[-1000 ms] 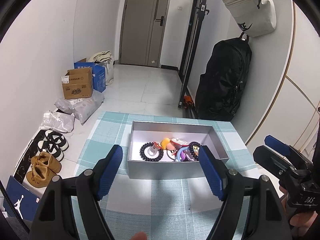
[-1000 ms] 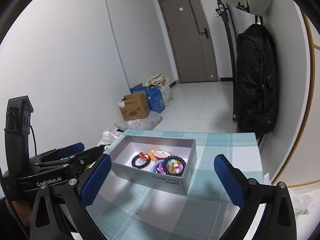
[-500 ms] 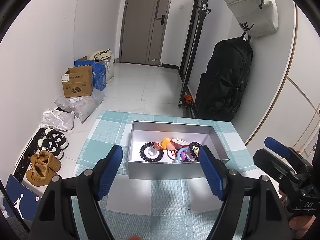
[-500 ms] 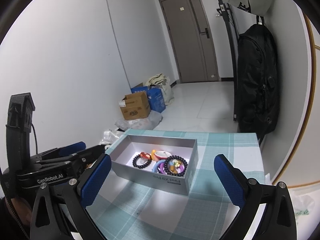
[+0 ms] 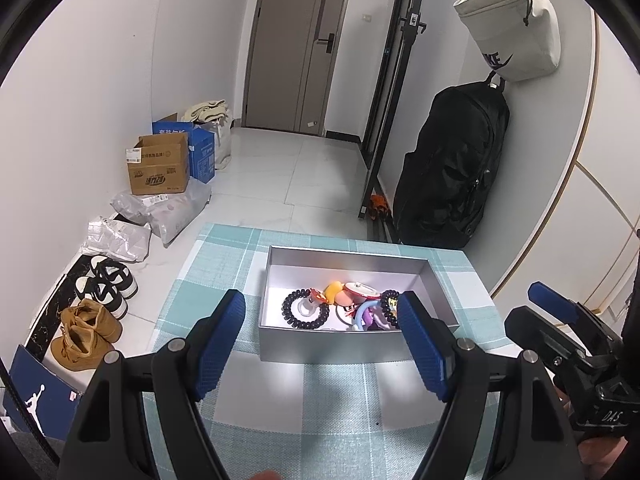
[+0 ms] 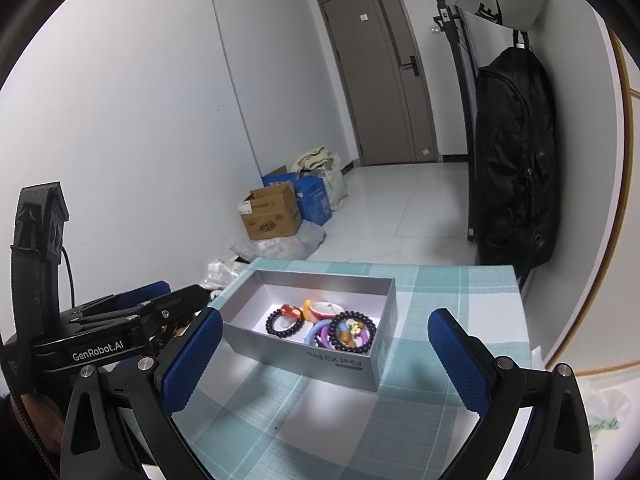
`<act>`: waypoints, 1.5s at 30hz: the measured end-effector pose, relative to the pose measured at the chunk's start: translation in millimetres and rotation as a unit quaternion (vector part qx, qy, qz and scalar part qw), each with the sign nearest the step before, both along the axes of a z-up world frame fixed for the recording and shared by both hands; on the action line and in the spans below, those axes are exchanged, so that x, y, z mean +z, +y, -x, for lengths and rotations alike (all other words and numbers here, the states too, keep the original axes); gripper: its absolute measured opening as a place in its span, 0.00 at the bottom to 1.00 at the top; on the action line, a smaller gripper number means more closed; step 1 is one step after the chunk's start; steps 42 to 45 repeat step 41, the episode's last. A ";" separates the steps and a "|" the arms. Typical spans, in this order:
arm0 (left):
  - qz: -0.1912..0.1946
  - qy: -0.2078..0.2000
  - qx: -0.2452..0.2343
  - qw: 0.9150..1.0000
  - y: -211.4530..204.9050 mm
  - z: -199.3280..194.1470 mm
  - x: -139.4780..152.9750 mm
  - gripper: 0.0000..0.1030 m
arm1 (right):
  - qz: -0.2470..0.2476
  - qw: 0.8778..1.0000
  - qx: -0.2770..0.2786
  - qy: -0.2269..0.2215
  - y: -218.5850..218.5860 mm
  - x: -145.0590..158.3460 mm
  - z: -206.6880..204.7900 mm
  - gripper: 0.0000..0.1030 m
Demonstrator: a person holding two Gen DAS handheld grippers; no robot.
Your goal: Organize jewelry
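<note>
Both grippers are black plastic frames with silver screw heads at the joints, and their fingers (image 5: pixel 420 344) wear ribbed blue pads (image 6: pixel 188 354). The left gripper (image 6: pixel 160 300) reads "GenRobot.AI" in white, with a thin black cable behind it.

White walls, pale tiled floor (image 5: pixel 304 172), grey door (image 5: pixel 298 44), perhaps a dark rack (image 5: pixel 394 92).

black backpack (image 5: pixel 452 168) – hung on right wall | beige bag (image 5: pixel 510 28) above it | cardboard box (image 5: pixel 160 166) and shoes (image 5: pixel 86 338) – set along left wall | grey door (image 5: pixel 304 44) shut
</note>
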State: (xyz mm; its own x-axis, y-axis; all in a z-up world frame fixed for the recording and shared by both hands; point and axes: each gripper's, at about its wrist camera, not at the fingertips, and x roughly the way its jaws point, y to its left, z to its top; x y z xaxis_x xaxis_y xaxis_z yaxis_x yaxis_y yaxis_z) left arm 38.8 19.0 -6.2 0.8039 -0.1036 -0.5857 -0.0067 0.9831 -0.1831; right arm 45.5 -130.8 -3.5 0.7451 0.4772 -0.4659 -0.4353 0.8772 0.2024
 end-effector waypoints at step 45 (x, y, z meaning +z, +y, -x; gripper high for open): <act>0.027 -0.012 -0.001 1.000 8.5 -3.2 -0.3 0.72 | 0.014 1.000 0.005 0.013 9.3 -7.1 -2.8 1.00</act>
